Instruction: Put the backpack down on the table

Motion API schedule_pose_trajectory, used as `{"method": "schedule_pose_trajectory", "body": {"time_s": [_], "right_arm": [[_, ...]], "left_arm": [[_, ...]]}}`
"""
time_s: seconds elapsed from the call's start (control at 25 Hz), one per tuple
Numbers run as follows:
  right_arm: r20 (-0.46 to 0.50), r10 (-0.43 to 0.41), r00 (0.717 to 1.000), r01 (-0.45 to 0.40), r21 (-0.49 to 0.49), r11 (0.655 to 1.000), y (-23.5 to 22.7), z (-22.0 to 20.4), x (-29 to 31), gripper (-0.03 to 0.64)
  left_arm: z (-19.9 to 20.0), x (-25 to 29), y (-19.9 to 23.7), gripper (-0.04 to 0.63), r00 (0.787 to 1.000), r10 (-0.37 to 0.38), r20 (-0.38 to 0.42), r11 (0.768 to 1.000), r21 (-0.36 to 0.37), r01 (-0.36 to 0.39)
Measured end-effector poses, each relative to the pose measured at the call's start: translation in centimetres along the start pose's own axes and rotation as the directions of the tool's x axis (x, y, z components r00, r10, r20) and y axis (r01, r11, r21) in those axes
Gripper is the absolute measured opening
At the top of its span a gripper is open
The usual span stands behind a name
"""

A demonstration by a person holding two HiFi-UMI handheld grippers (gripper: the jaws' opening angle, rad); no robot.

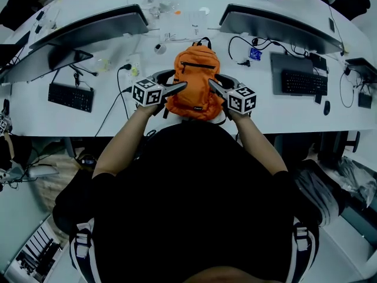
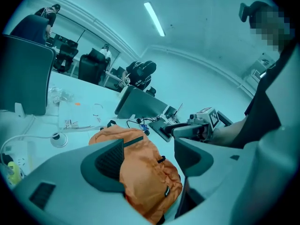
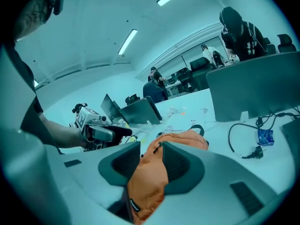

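Observation:
An orange backpack (image 1: 197,81) stands upright over the near edge of the white table (image 1: 283,114), right in front of the person. My left gripper (image 1: 179,88) clasps its left side and my right gripper (image 1: 213,85) its right side. In the left gripper view the backpack (image 2: 145,168) fills the wide gap of the left gripper (image 2: 150,149), pressed against the pads. In the right gripper view the right gripper (image 3: 151,150) pinches a fold of the backpack (image 3: 150,182) near its zip. Whether its base touches the table is hidden.
Two monitors (image 1: 94,34) (image 1: 277,25) stand behind the backpack, with a keyboard on the left (image 1: 70,96) and another on the right (image 1: 303,81). Cables (image 1: 121,93) and small items lie around them. A mouse (image 1: 326,107) sits at the far right.

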State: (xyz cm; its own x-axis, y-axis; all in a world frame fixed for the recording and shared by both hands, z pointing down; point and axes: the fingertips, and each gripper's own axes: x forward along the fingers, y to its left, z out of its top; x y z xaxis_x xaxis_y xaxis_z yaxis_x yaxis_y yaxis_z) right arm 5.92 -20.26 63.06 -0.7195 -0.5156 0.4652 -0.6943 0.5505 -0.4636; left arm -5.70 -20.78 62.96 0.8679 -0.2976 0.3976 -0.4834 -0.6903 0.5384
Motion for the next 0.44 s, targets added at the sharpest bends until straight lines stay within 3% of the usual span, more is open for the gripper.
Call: {"method": "schedule_pose_trajectory", "body": {"time_s": [0.44], "right_arm": [[0.059,0.031,0.998,-0.03,-0.009,0.999,2.7,1.1,-1.1,0.073]], "left_arm": [[1.5,-1.0,-3.5,0.268,0.996,-0.056,0.074,0.998,-0.011,0.057]]}}
